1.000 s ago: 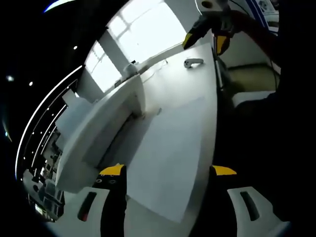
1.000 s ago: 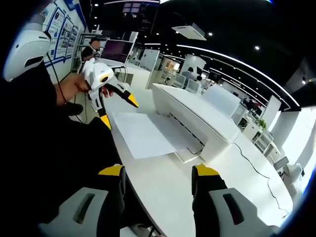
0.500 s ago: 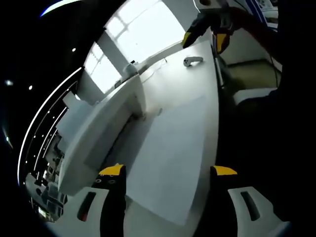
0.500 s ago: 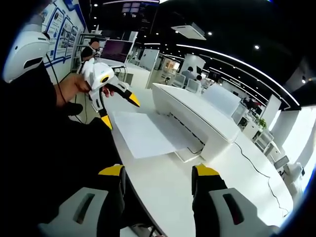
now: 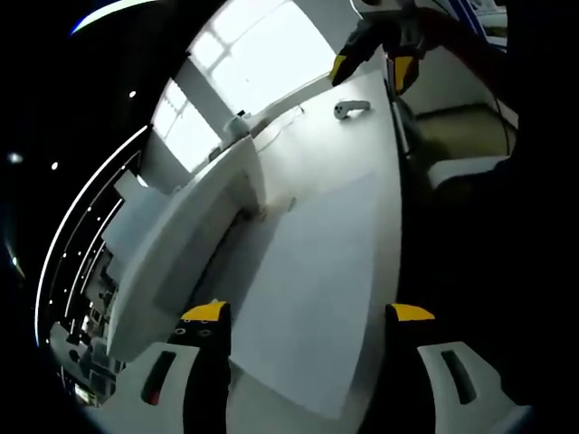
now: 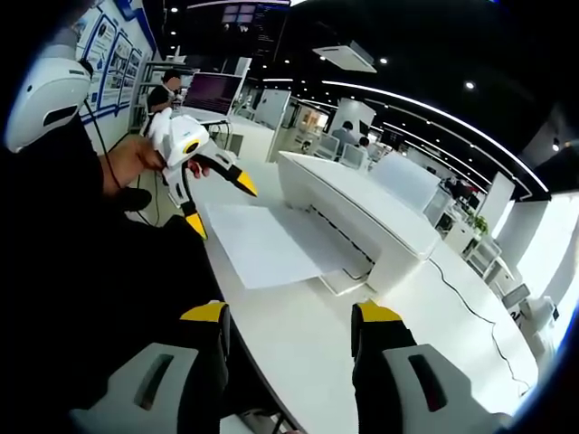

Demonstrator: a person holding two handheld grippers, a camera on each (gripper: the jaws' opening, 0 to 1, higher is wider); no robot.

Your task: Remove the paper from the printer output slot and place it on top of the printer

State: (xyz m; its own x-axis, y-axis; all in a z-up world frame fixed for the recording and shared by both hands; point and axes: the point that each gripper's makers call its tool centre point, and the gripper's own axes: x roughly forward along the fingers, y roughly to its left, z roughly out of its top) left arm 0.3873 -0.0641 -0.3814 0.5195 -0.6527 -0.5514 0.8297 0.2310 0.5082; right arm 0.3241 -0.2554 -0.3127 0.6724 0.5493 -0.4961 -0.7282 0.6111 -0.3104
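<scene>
A white printer (image 6: 357,210) stands on a white table (image 6: 298,334). A white sheet of paper (image 6: 261,244) sticks out of its output slot and lies flat toward the table edge. In the left gripper view the paper (image 5: 312,289) lies just ahead of my left gripper (image 5: 308,313), which is open and empty, with the printer (image 5: 176,249) to its left. My right gripper (image 6: 289,313) is open and empty, back from the paper near the table edge. The left gripper (image 6: 220,206), held in a hand, hovers open at the paper's far end. The right gripper (image 5: 371,70) hangs open over the far table edge.
A cable (image 6: 470,289) runs from the printer across the table. A small white handle-like object (image 5: 351,108) lies on the table beyond the paper. A person (image 6: 167,90) sits by a monitor (image 6: 213,92) in the background. More desks stand behind the printer.
The left gripper view has drifted slightly. Paper, printer and both open grippers stay where they were.
</scene>
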